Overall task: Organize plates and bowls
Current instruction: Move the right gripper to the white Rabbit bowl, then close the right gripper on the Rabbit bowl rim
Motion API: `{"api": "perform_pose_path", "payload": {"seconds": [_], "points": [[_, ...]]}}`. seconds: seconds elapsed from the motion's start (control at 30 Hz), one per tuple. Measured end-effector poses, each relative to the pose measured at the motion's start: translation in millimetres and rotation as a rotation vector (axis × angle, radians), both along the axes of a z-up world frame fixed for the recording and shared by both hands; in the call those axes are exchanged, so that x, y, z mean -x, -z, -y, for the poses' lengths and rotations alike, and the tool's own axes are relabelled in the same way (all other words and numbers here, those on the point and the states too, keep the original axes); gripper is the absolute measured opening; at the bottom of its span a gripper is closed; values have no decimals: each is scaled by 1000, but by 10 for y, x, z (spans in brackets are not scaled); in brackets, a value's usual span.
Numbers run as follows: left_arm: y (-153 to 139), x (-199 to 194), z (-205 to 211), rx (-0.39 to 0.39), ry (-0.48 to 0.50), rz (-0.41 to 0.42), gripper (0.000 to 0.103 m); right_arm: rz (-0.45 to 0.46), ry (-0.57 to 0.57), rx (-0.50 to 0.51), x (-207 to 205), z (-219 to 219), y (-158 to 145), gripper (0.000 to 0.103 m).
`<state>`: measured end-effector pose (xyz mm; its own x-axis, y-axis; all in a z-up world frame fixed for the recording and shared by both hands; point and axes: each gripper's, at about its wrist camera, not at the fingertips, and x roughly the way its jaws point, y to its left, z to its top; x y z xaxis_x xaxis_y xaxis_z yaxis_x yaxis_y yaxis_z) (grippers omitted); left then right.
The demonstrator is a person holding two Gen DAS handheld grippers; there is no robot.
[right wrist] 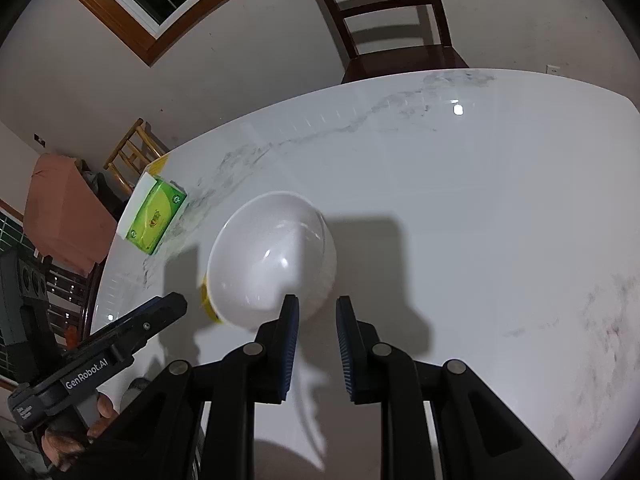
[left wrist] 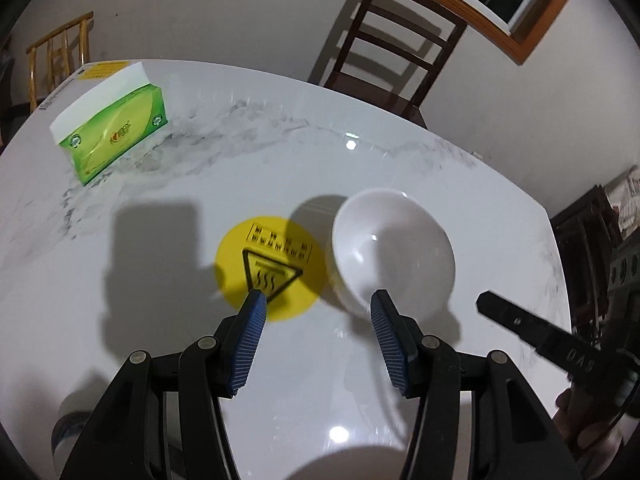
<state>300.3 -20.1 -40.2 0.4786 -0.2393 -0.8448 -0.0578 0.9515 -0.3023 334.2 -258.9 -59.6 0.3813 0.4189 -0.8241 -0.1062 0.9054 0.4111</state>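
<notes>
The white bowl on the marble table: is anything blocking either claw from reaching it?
Nothing visible does. The round white bowl sits directly ahead of the open left claw and open right claw, beside a yellow round sticker.

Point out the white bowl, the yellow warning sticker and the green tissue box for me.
white bowl (left wrist: pixel 394 252): left wrist view, on its inner wall.
yellow warning sticker (left wrist: pixel 272 268): left wrist view, on the triangle symbol.
green tissue box (left wrist: pixel 116 136): left wrist view, on its green front face.

On my left gripper (right wrist: pixel 120 344) I read "GenRobot.AI". My right gripper (left wrist: pixel 560 344) shows "DAS". The yellow round sticker (left wrist: pixel 269 268) carries a hot-surface warning triangle.
</notes>
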Motion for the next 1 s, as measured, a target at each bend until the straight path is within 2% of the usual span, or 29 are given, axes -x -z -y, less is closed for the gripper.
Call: {"api": "perform_pose_path", "payload": {"seconds": [0.17, 0.4, 0.47, 0.53, 0.67, 0.73, 0.83, 1.0], "points": [[76, -206, 5, 33, -19, -19, 50, -11, -1, 31, -174, -98, 92, 20], [260, -395, 66, 18, -14, -56, 47, -13, -8, 57, -269, -175, 196, 21], [314, -423, 90, 8, -12, -67, 44, -15, -7, 62, -290, -179, 230, 22], [368, -452, 109, 4, -12, -76, 31, -25, -9, 62, -310, -192, 273, 22], [453, -479, 121, 46, 1, -86, 24, -49, -6, 39, -314, -179, 336, 19], [450, -487, 154, 60, 19, -86, 14, -50, -5, 38, -299, -179, 339, 19], [433, -457, 197, 41, 31, -91, 13, -55, -7, 41, -253, -148, 325, 19], [429, -399, 208, 50, 35, -121, 13, -79, -3, 29, -177, -118, 327, 19]]}}
